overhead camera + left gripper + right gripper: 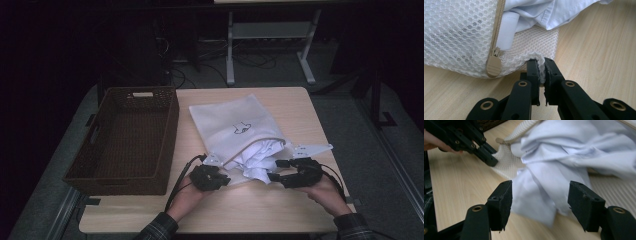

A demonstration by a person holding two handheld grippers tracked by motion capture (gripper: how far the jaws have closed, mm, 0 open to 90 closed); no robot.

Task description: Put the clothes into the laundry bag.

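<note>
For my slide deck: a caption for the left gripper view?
Left gripper shut on the mesh bag corner beside its zipper pull, shirt spilling out.

Left hand-held gripper (541, 71) pinching the mesh bag (459, 35) corner, tan zipper pull (493, 65) just left, white cloth (544, 11) spilling out, wooden bench (596, 50) beneath

One desk (280, 210) carries everything. On it lie one white mesh laundry bag (235, 125) with one tan zipper pull (492, 65), one white garment (260, 157) spilling from its mouth, and one brown wicker basket (172, 125) along the left edge. Two hand-held grippers are there: the left hand-held gripper (226, 179) and the right hand-held gripper (274, 170).
</note>
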